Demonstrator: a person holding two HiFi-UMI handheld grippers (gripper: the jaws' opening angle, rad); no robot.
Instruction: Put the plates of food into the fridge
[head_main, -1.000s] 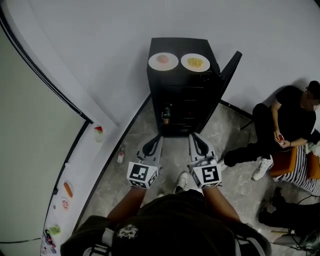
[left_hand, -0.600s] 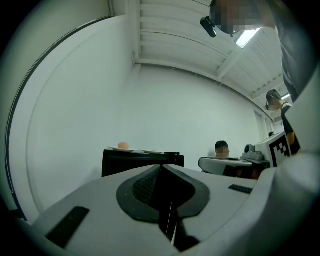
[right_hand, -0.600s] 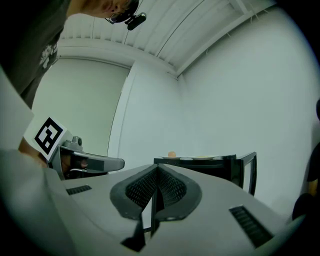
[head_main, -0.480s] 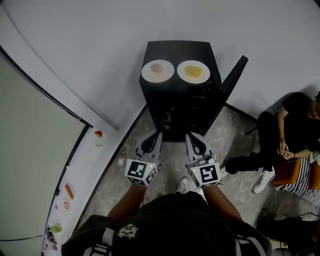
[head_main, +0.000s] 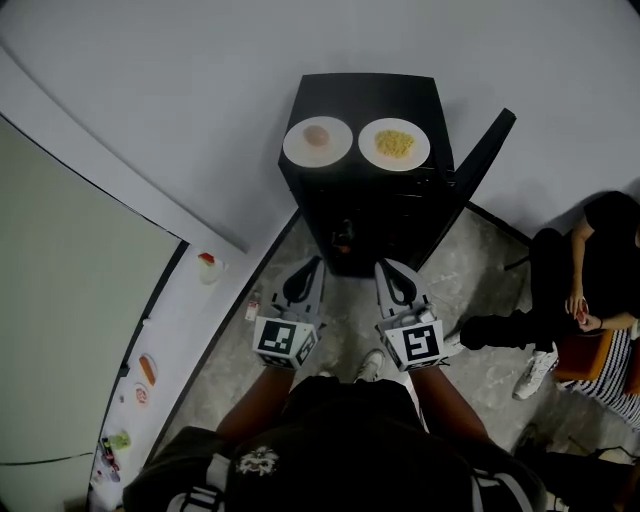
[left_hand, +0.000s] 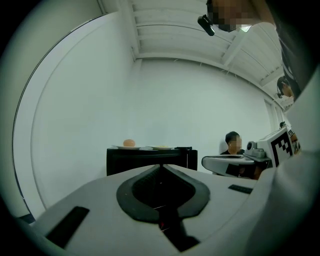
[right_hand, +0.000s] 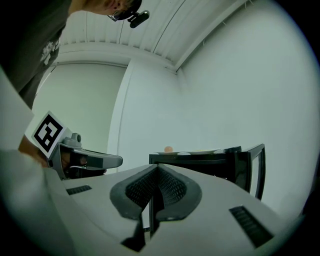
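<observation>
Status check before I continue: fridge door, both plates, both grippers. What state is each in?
fridge door: open, swung out to the right in the head view.
plate with pink food: on top of the fridge, not yet inside.
plate with yellow food: on top of the fridge, not yet inside.
left gripper: shut, empty.
right gripper: shut, empty.

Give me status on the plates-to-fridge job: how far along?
Done: the door of the fridge stands open. In hand: nothing; the left gripper and right gripper are both shut and empty, in front of the fridge. Left: the pink-food plate and the yellow-food plate sit on top of the fridge; neither is inside yet.
</observation>
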